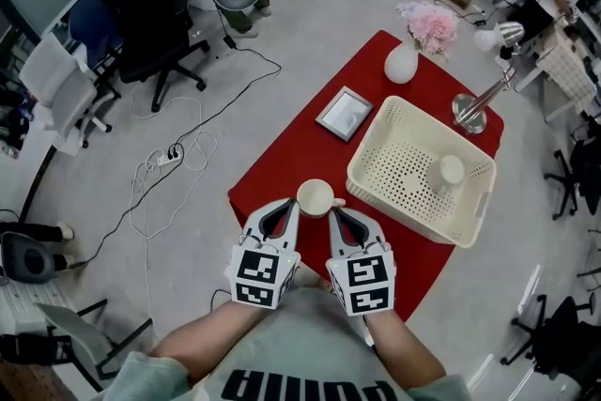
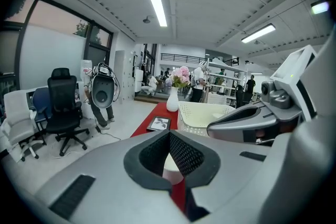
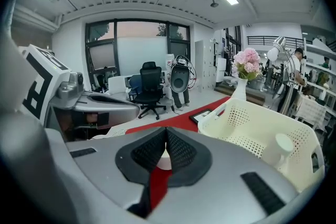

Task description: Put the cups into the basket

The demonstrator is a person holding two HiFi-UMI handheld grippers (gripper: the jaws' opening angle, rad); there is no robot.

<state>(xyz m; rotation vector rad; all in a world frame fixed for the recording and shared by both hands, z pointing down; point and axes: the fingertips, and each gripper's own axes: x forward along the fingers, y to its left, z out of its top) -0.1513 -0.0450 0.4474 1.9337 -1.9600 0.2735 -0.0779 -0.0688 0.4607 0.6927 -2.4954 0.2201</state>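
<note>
Jaws: left gripper (image 2: 169, 135) closed, nothing between; right gripper (image 3: 166, 131) closed, also empty.
Loose cup: white ceramic cup (image 1: 315, 198) upright on red bench (image 1: 282, 162), just ahead of both gripper tips, between them.
Basket: cream perforated plastic basket (image 1: 368, 162) on bench, right of that cup; second white cup (image 1: 447, 172) inside.
Behind: white vase with pink flowers (image 1: 402, 63), silver picture frame (image 1: 345, 114).

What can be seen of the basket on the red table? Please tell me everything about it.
The basket is cream, seemingly plastic, rectangular with rounded corners, its walls and floor full of small holes. It stands upright, open on top, on the red table, toward the right in the head view. One white cup rests inside it.
</note>
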